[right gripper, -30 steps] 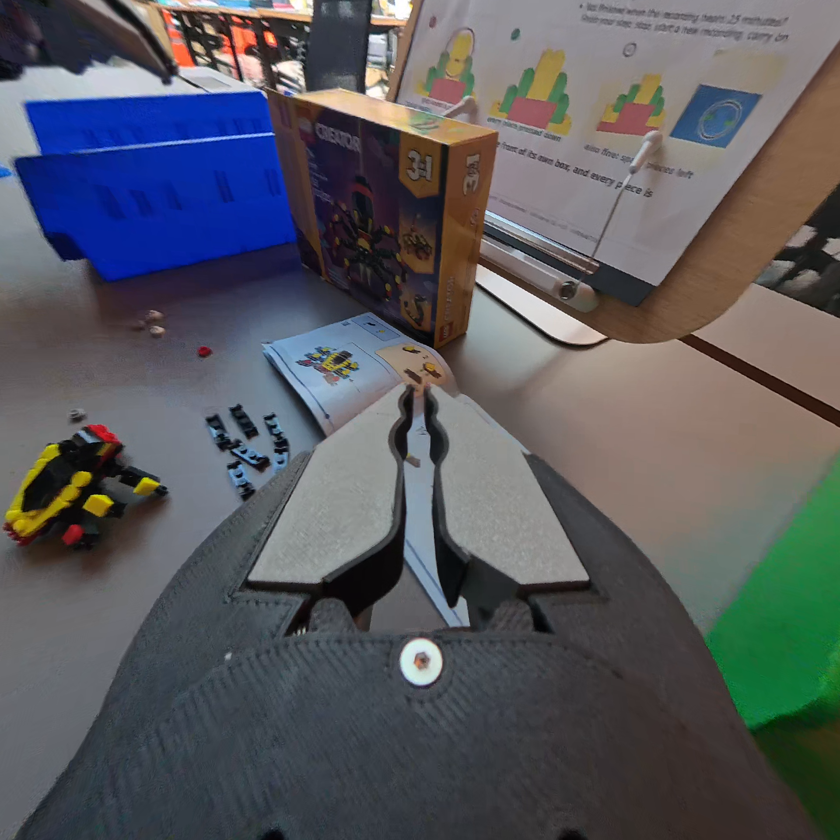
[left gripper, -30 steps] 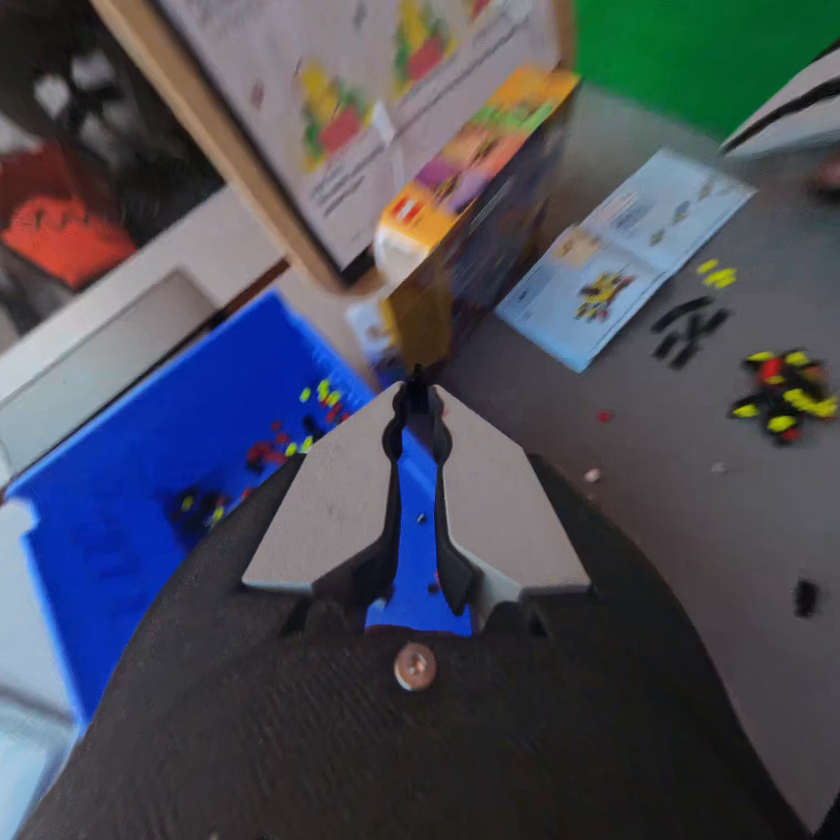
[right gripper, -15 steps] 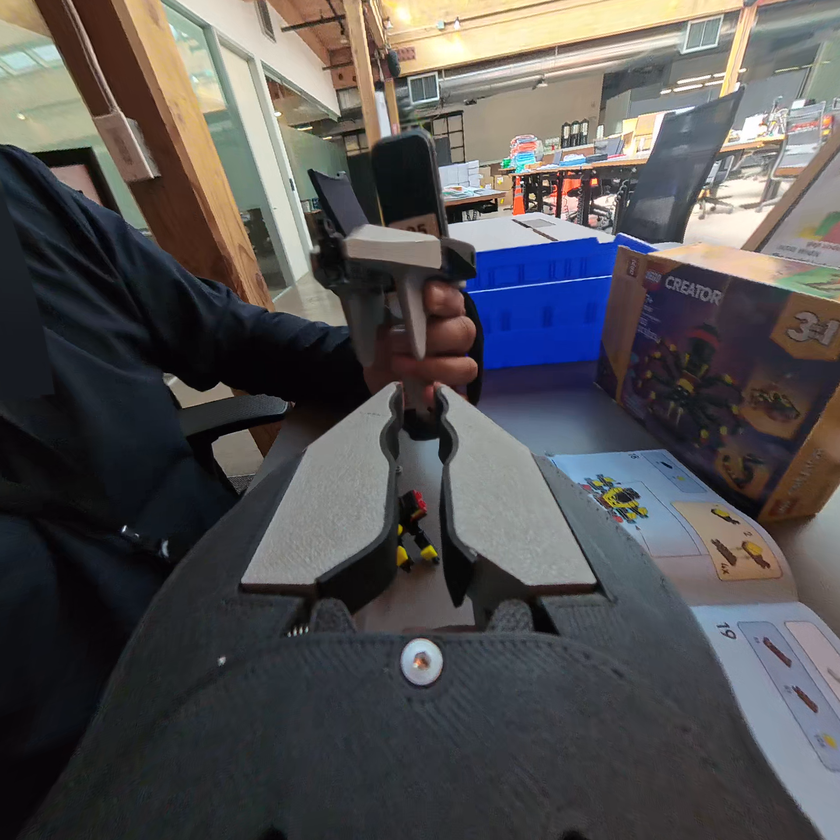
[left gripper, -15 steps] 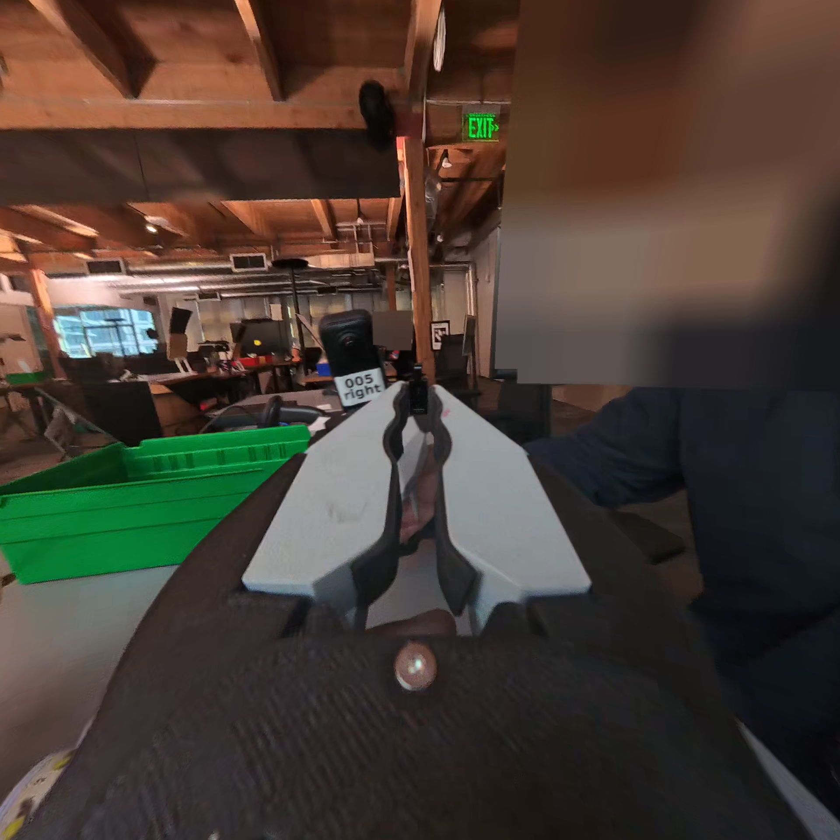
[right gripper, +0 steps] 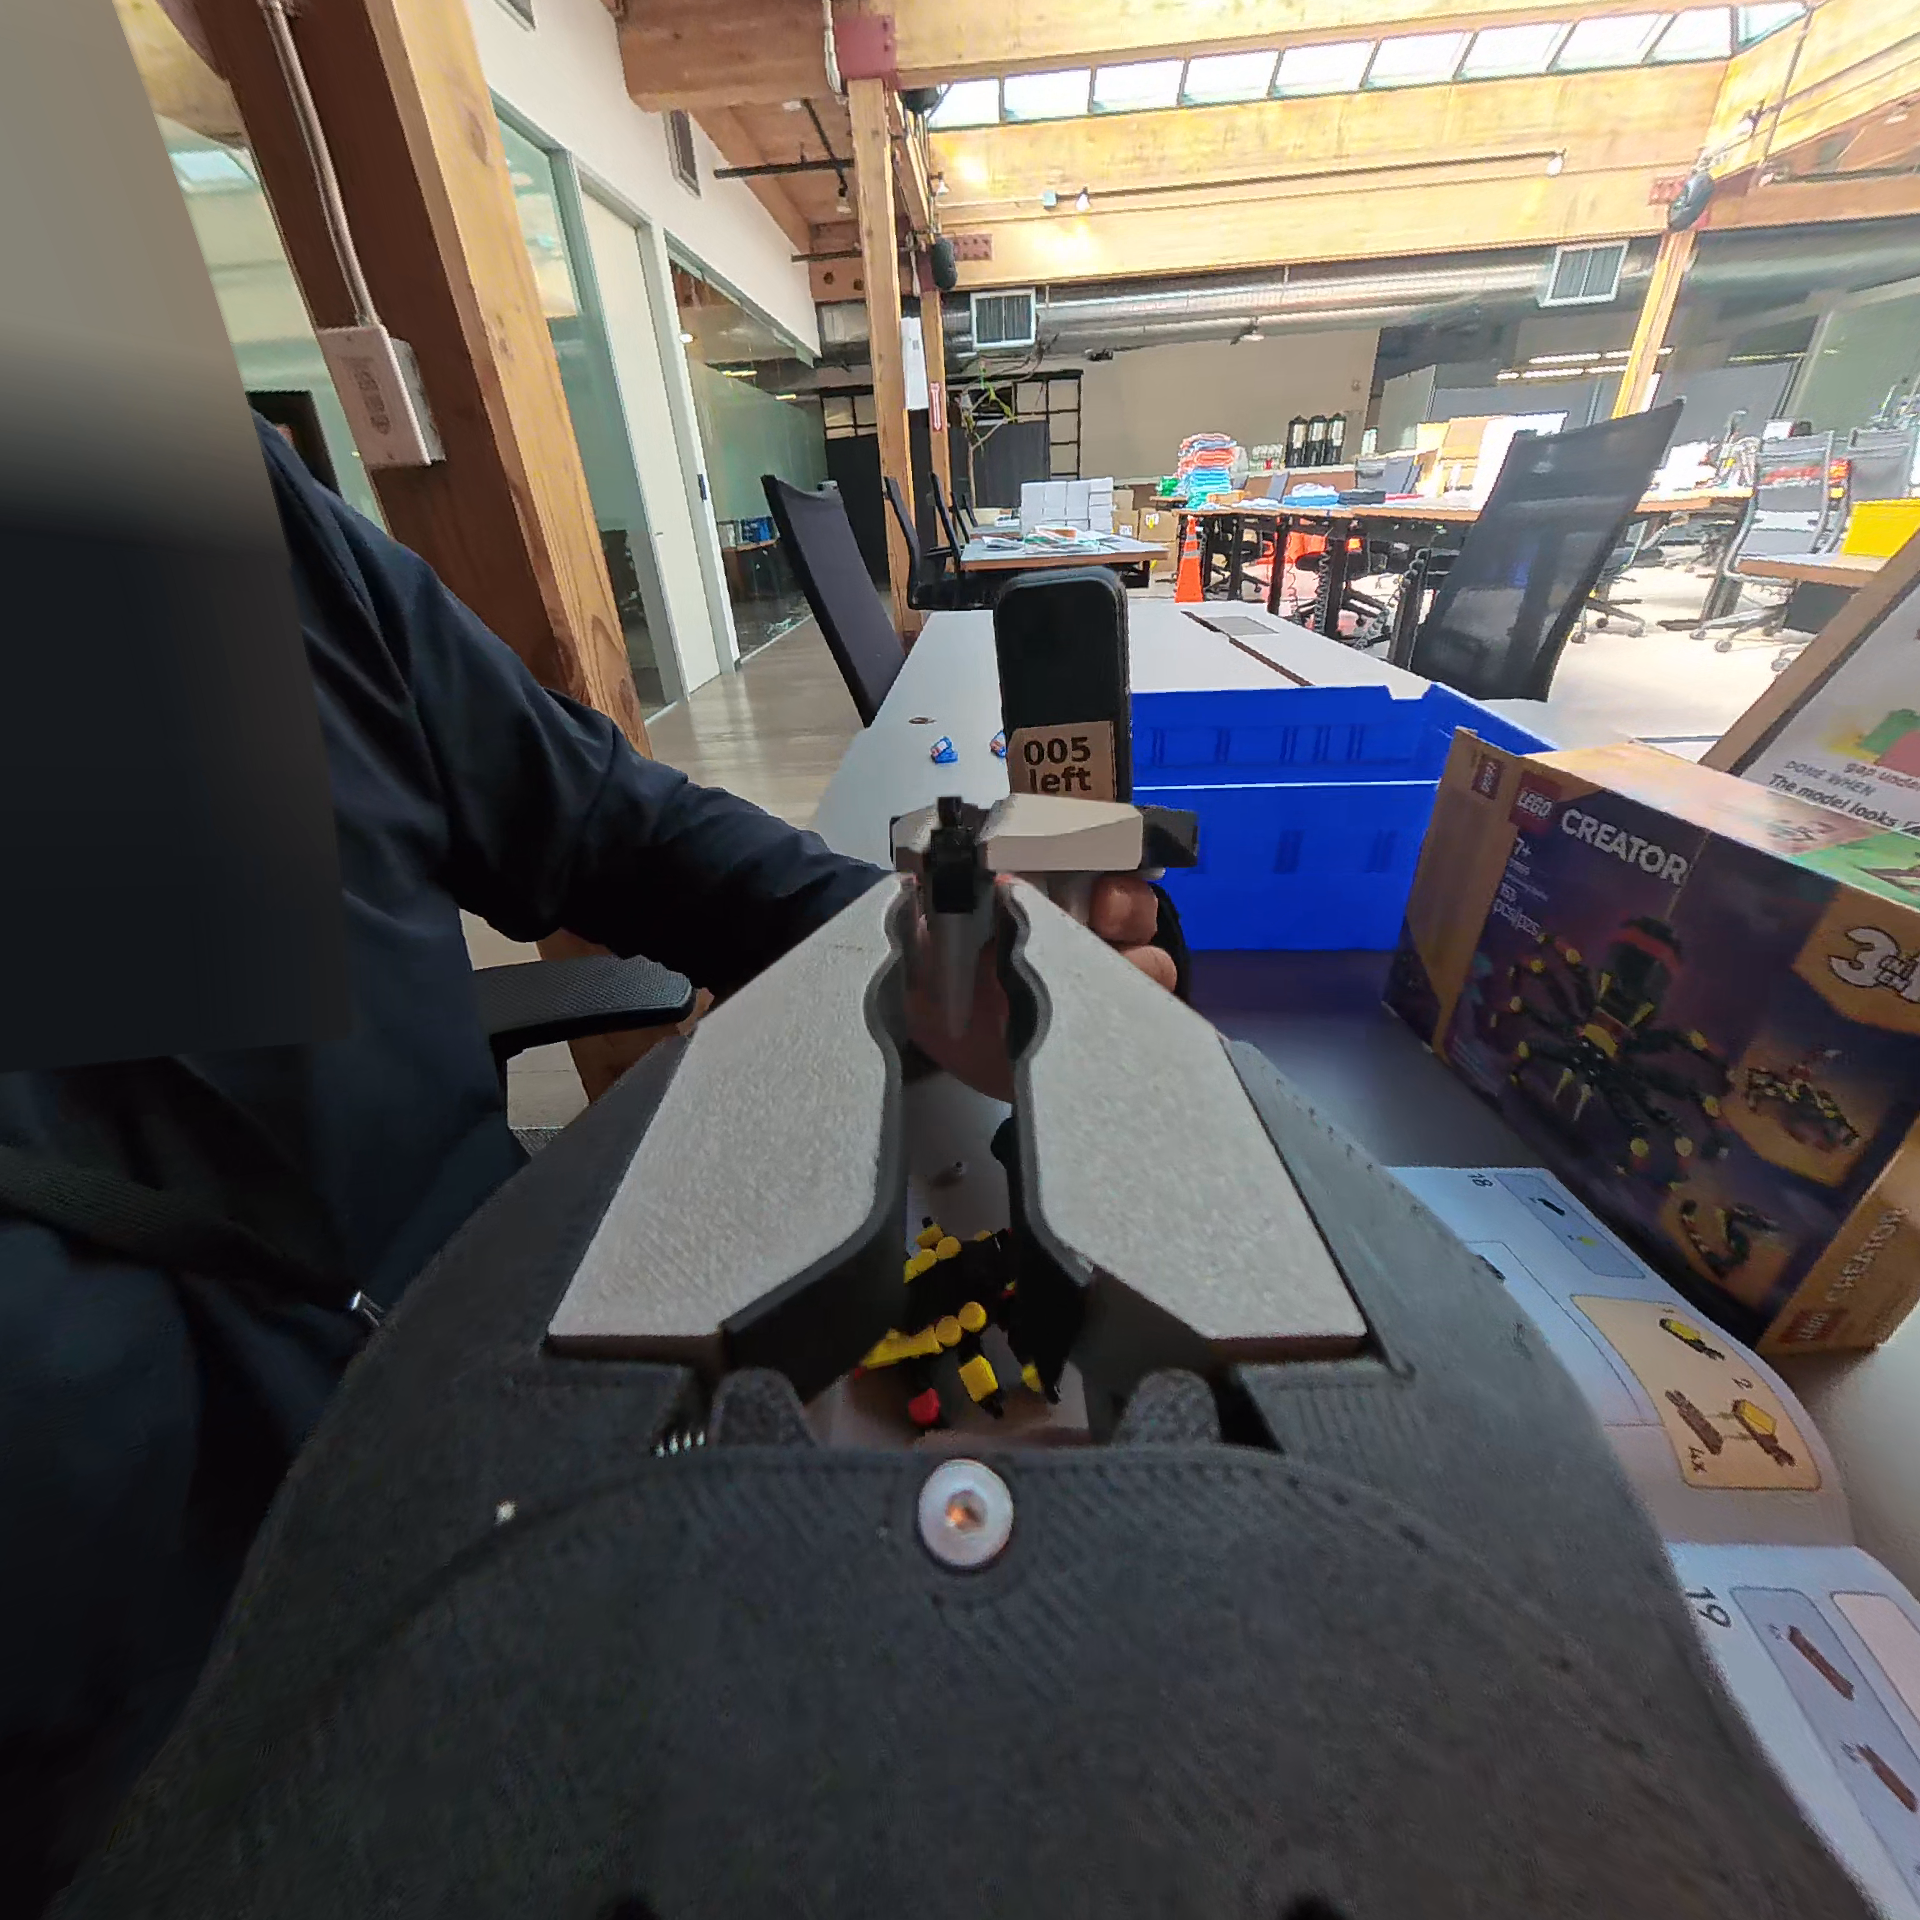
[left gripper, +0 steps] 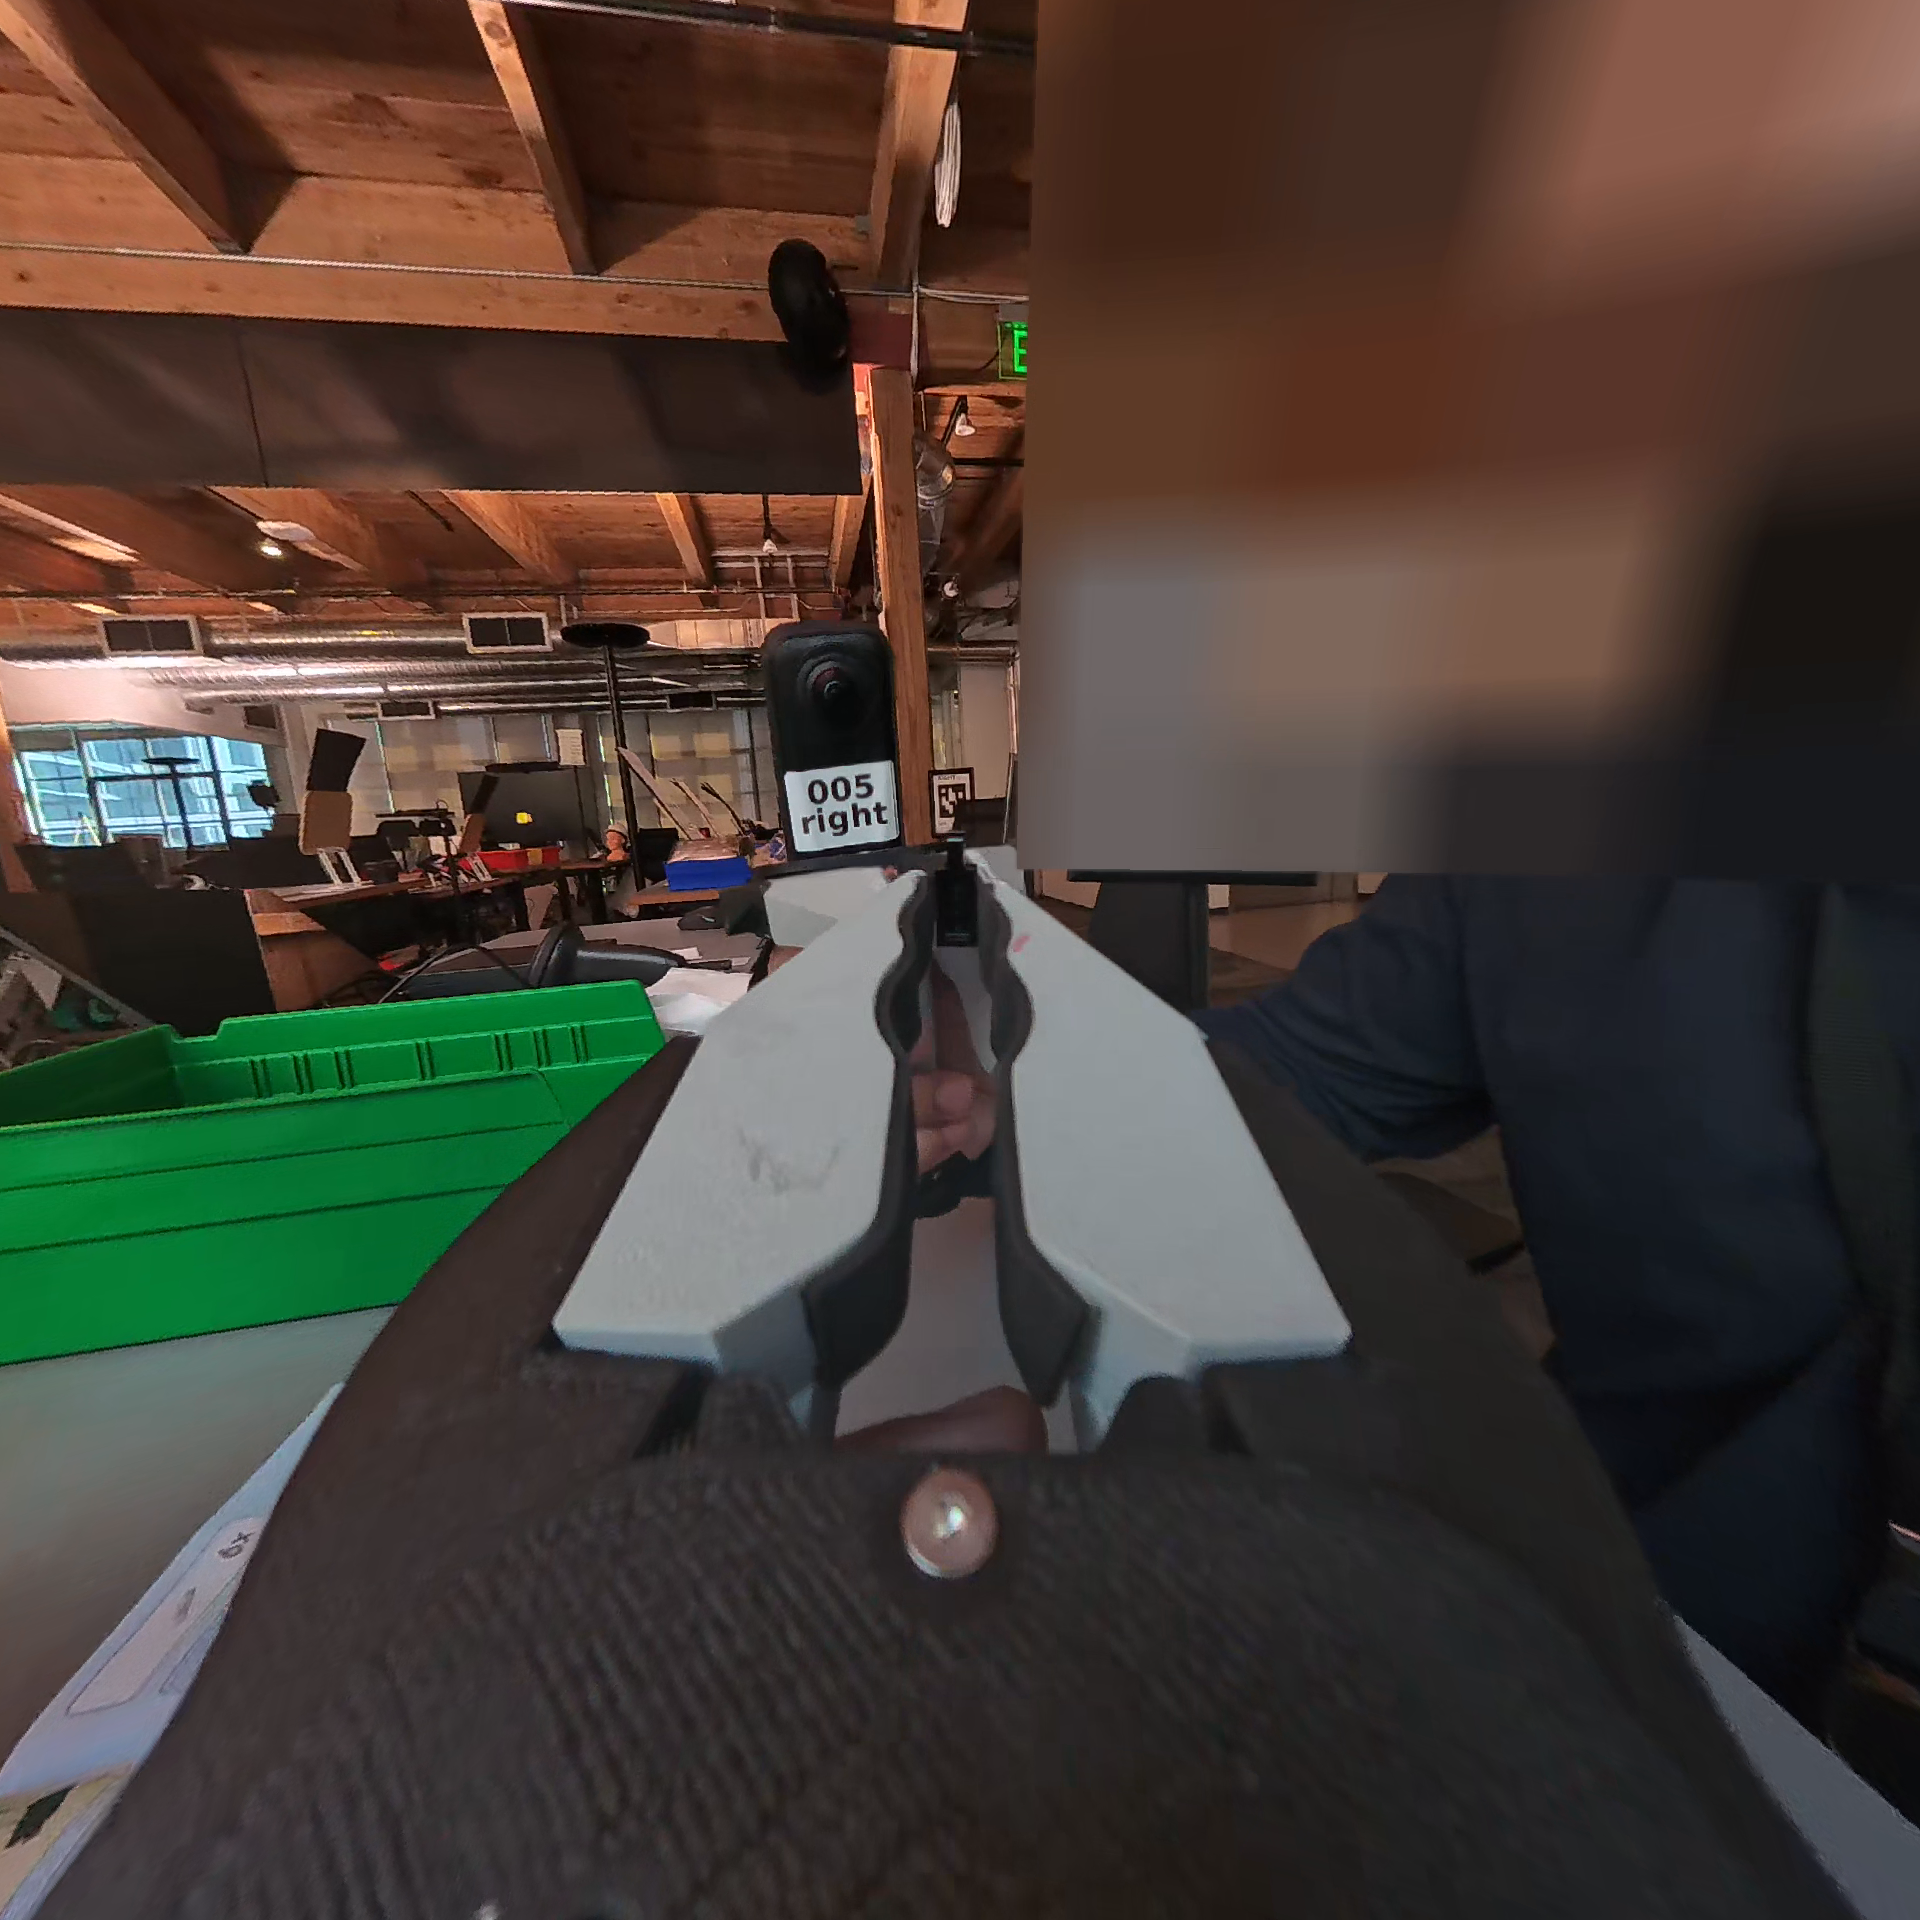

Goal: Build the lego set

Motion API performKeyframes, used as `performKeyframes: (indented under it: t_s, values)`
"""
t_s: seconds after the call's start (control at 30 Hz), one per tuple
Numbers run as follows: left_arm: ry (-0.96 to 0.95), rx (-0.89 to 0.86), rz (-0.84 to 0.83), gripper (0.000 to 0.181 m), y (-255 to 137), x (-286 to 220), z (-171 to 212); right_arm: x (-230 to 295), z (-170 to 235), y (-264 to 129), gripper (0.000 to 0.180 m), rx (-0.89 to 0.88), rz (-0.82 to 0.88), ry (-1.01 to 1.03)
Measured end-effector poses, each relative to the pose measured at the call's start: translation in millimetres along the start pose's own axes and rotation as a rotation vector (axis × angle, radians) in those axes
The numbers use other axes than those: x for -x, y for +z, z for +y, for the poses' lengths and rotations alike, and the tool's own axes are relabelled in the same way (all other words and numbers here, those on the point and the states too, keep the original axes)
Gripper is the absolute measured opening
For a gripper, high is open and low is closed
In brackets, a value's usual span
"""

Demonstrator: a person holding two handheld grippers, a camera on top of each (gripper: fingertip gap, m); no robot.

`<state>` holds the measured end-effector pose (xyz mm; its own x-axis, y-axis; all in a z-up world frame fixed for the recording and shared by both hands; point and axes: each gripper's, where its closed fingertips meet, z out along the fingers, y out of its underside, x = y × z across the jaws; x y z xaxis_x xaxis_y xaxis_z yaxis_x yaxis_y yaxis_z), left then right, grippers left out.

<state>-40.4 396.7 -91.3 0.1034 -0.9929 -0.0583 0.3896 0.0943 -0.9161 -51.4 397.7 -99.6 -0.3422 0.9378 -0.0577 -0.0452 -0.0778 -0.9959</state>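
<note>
Both swung up off the table since a second ago, now tip to tip. Left gripper (left gripper: pixel 954 902) pinching small black lego piece (left gripper: pixel 953 914); right gripper (right gripper: pixel 951 883) clamped on the same piece. Probably handover. Part-built black-yellow-red lego model (right gripper: pixel 951 1325) on grey table (right gripper: pixel 1340 1049), near and below the right gripper.

Left wrist view: white printed label (left gripper: pixel 840 807) on a black camera; black-and-white square marker (left gripper: pixel 951 798) on a post; green lit sign (left gripper: pixel 1013 348) under the beams.
Right wrist view: tan label (right gripper: pixel 1058 764) on a camera; branded lego box (right gripper: pixel 1662 1039); numbered booklet (right gripper: pixel 1662 1382); printed sheet (right gripper: pixel 1860 769) on a board.
</note>
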Motion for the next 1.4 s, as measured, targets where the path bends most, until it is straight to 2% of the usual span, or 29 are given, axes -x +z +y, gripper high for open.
performKeyframes:
  t_s: [0.17, 0.4, 0.6, 0.93, 1.1, 1.23, 1.3, 1.4]
  values:
    - [0.000, -0.002, 0.001, 0.005, 1, 0, 1, 3, 0, 0, 0.009, -0.013, -0.044, 0.055]
    - [0.070, 0.029, 0.026, 0.005, 5, -12, 0, 10, -9, -6, 0.007, -0.112, -0.273, 0.352]
    - [0.141, 0.058, -0.011, 0.005, 10, -12, 0, 19, -4, -2, 0.013, -0.089, -0.383, 0.444]
    - [0.155, 0.103, -0.054, 0.004, 4, -2, 7, 7, -1, -7, 0.005, -0.129, -0.414, 0.559]
    - [0.168, 0.142, -0.073, 0.004, 3, 3, 12, 2, 3, -9, 0.004, -0.092, -0.379, 0.561]
    - [0.145, 0.237, -0.127, 0.008, -5, 18, 21, -18, 9, -20, 0.003, -0.050, -0.263, 0.559]
    - [0.132, 0.263, -0.158, 0.014, -12, 26, 20, -42, 13, -35, 0.003, -0.028, -0.123, 0.549]
    - [0.125, 0.353, -0.225, 0.016, -23, 40, 31, -77, 39, -64, 0.003, 0.127, 0.125, 0.518]
